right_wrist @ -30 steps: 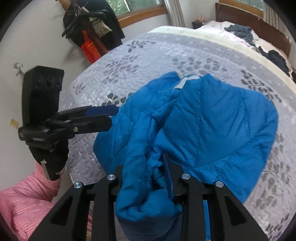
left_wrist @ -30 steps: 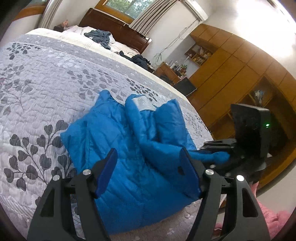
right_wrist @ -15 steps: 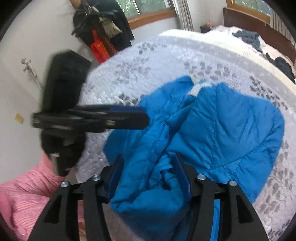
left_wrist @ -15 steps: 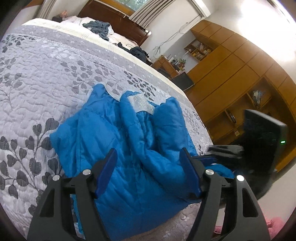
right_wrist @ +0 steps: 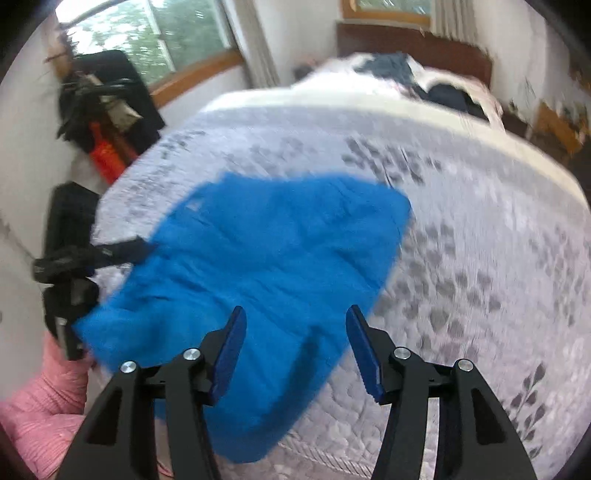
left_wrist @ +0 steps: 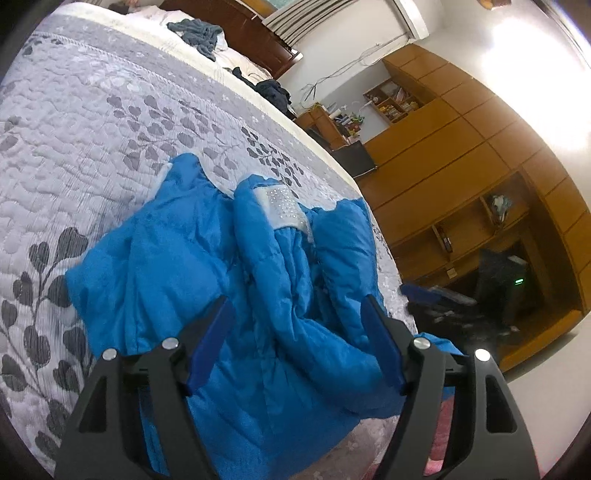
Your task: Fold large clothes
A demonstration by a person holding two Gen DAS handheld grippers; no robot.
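Blue-padded left gripper [left_wrist: 295, 341] spread wide above a blue quilted jacket [left_wrist: 236, 295], right gripper [right_wrist: 293, 350] likewise wide and empty, jacket crumpled at the near edge of a grey leaf-print bedspread [left_wrist: 74, 122], dark clothes [left_wrist: 195, 29] by the far headboard [left_wrist: 236, 27].

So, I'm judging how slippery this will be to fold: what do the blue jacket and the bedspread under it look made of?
The blue jacket looks like a padded synthetic shell, probably nylon or polyester: stitched quilt lines, puffy folds and a slight sheen. A white patch with small shiny dots sits at its collar. The bedspread looks like matte quilted cotton or a blend, grey with a leaf print and stitched texture.
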